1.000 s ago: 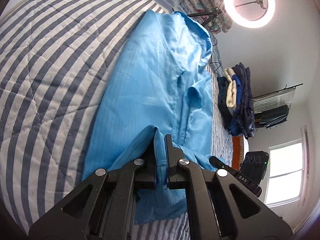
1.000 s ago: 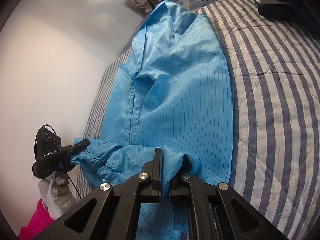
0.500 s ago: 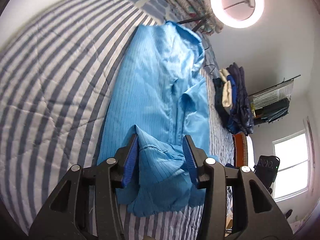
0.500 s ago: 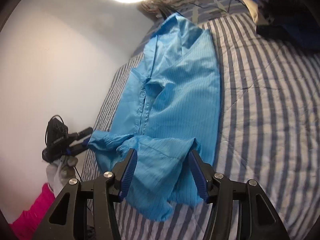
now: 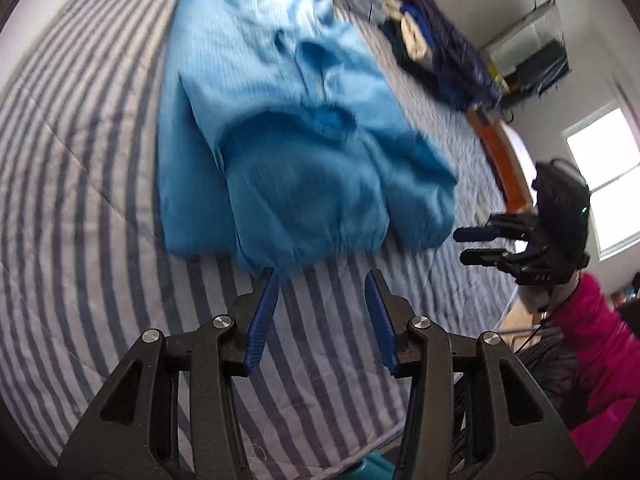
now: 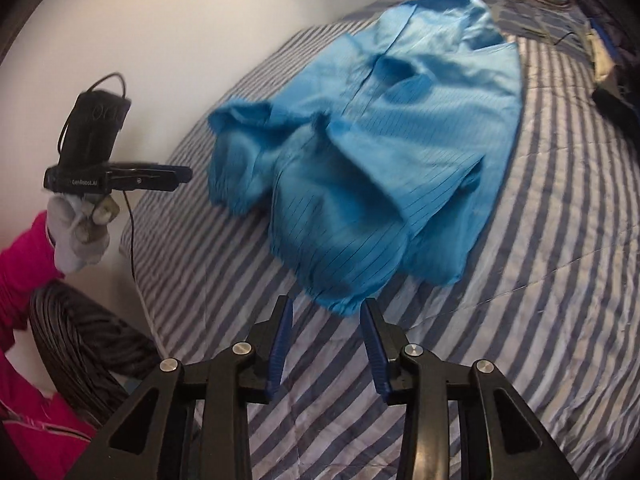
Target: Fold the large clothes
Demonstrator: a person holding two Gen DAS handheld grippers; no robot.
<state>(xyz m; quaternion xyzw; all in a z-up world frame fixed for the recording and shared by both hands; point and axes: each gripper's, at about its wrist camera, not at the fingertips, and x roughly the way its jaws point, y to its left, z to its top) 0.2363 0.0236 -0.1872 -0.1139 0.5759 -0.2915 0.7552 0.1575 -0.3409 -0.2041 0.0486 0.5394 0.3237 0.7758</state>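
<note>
Both grippers had let go of the shiny blue pinstriped garment [image 5: 288, 128], which lay part-folded on the grey-and-white striped quilt [image 5: 80, 240]. The left gripper [image 5: 322, 312] and right gripper [image 6: 326, 340] stood open and empty, pulled back; the right's jaws had just narrowed.

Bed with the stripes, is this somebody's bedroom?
Most likely a bedroom. The striped quilt covers a wide bed, a blue garment lies on it half folded, more clothes are piled further back, and a window lets daylight in.
</note>
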